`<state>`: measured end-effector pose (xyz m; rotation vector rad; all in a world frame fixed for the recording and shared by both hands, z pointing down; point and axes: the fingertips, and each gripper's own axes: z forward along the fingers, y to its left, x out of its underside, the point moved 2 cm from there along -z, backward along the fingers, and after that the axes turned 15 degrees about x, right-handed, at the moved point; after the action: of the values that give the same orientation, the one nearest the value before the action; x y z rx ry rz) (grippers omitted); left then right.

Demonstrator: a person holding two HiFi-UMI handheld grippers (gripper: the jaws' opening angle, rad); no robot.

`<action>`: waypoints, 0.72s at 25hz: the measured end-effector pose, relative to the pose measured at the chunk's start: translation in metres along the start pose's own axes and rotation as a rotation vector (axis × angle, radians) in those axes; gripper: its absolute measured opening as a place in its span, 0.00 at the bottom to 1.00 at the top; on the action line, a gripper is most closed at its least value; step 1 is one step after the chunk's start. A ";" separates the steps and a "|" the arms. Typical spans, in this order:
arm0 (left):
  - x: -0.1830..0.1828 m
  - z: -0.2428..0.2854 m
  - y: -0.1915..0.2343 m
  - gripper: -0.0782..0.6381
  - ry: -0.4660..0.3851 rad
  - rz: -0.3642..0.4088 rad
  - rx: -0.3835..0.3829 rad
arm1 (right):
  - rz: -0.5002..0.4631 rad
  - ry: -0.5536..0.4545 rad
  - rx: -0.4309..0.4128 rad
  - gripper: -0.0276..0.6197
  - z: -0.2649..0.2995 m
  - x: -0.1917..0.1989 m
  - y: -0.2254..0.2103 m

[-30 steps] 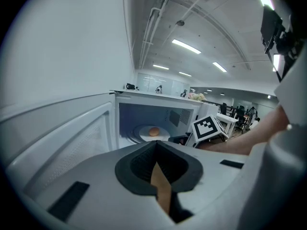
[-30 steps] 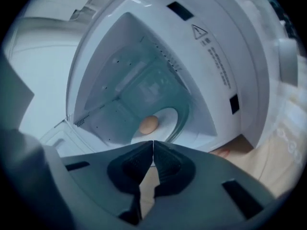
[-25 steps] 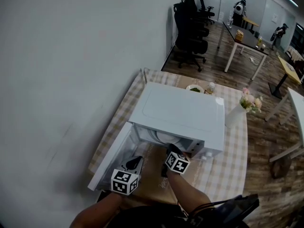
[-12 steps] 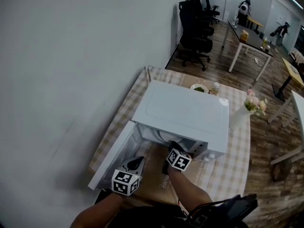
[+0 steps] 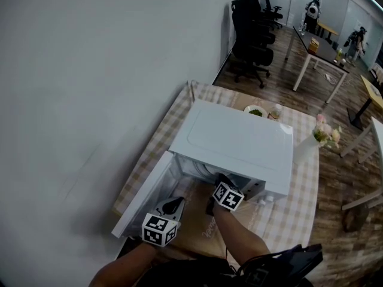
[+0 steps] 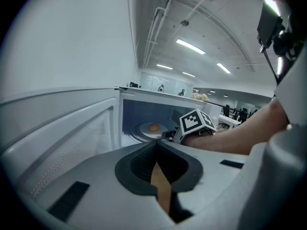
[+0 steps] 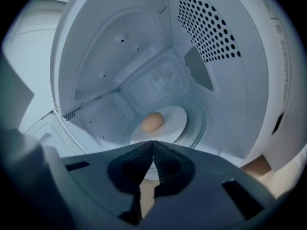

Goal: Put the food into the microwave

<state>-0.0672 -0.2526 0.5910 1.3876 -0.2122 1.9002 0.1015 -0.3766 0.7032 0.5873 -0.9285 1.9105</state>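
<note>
- White plate (image 7: 176, 120) carrying 1 tan, egg-shaped piece of food (image 7: 152, 121) on its left part sits on the turntable (image 7: 200, 124), at the far end of the microwave (image 5: 233, 142) cavity.
- The right gripper (image 7: 153, 143) is at the mouth of the cavity, on the near side of the plate. Its 2 jaws are pressed together with nothing between them.
- The left gripper (image 6: 156, 146) hovers further left, just beside the open door (image 5: 145, 195). Its jaws are likewise closed and empty.
- Step in hand, as I judge it: loading looks done, since the food lies apart from both tools.
- The next move probably calls for drawing the right gripper back to the near side. The door can then swing from the left across the opening, but only once that gripper is clear, or the door will strike it.
</note>
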 end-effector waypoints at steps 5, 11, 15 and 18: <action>0.000 -0.003 0.000 0.12 -0.001 -0.002 -0.004 | 0.004 0.003 0.002 0.06 0.005 -0.003 0.002; -0.001 -0.007 -0.003 0.12 -0.008 0.002 -0.004 | -0.024 -0.001 0.001 0.06 0.008 -0.005 0.002; -0.003 -0.010 -0.006 0.12 -0.015 0.010 -0.001 | -0.047 -0.009 -0.019 0.06 -0.001 -0.003 0.003; -0.003 -0.012 -0.011 0.12 -0.023 0.012 0.007 | -0.088 -0.031 -0.060 0.06 -0.011 -0.002 0.009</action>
<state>-0.0687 -0.2400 0.5807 1.4167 -0.2253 1.8971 0.0942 -0.3718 0.6923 0.6136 -0.9604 1.7944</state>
